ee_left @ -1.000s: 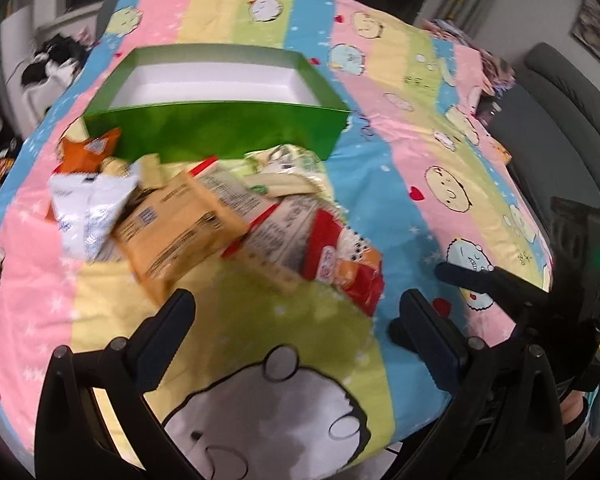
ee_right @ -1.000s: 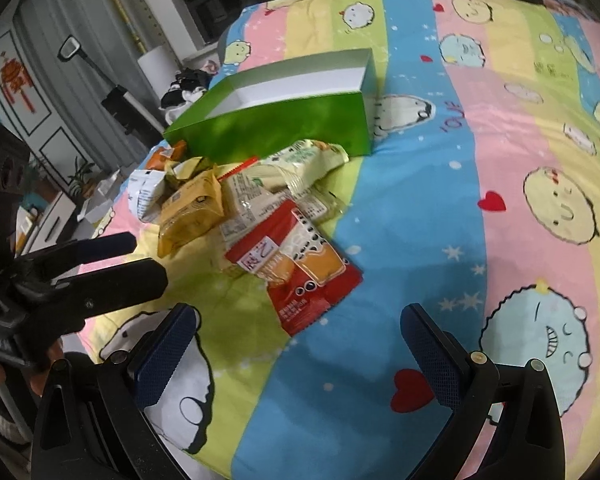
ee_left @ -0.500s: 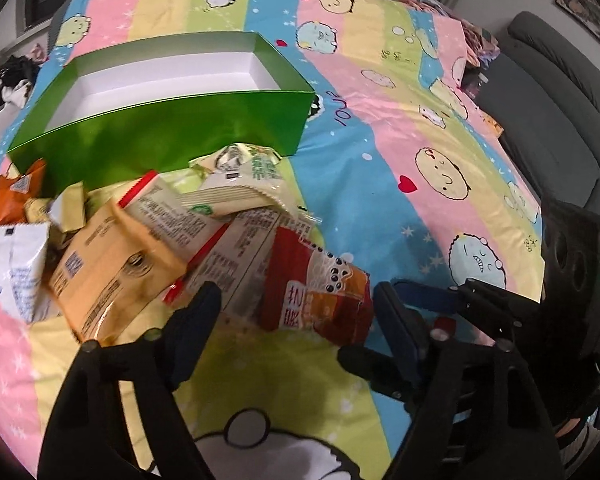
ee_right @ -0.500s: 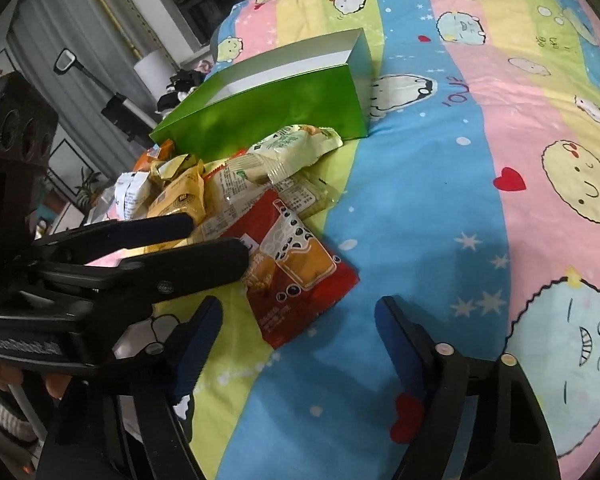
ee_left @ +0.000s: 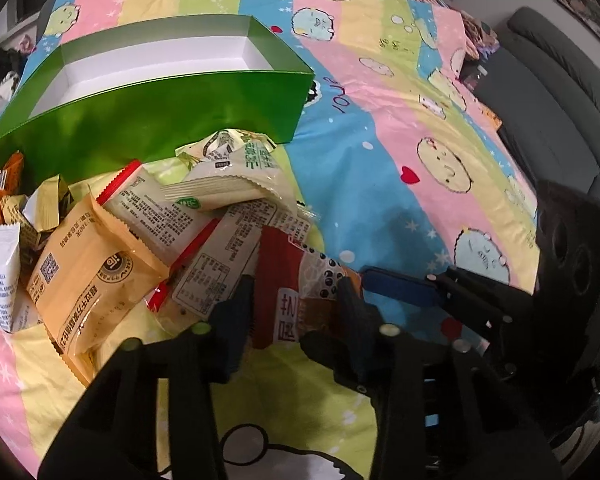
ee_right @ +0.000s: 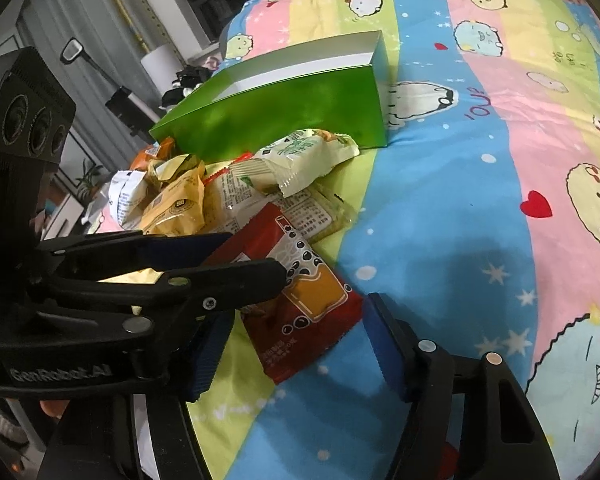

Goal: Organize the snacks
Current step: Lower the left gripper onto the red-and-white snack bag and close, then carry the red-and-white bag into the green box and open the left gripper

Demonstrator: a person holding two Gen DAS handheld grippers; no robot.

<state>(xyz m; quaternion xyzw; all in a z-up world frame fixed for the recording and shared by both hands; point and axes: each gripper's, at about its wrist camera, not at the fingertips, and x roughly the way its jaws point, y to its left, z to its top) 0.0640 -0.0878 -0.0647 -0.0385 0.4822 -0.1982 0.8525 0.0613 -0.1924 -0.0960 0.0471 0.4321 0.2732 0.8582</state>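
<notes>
A pile of snack packets lies on a striped cartoon blanket in front of an open green box point(ee_left: 152, 96) with a white inside. My left gripper point(ee_left: 296, 312) has its fingers closed in on both sides of a red bubble-tea packet point(ee_left: 288, 292) at the near end of the pile. In the right wrist view the left gripper point(ee_right: 252, 256) reaches in from the left over the same red packet point(ee_right: 312, 312). My right gripper point(ee_right: 296, 348) is open and empty, straddling the packet's near corner. The green box point(ee_right: 284, 116) stands behind.
The pile holds an orange-yellow packet point(ee_left: 88, 292), a pale green packet point(ee_left: 236, 176), white label-side packets point(ee_left: 156, 216) and gold wrappers point(ee_left: 48, 208). A grey sofa point(ee_left: 556, 92) stands to the right beyond the blanket's edge. The right gripper's blue finger point(ee_left: 396, 284) shows beside the packet.
My left gripper has moved forward onto the red packet and its fingers have narrowed from wide open to gripping it. My right gripper has moved closer to the same packet.
</notes>
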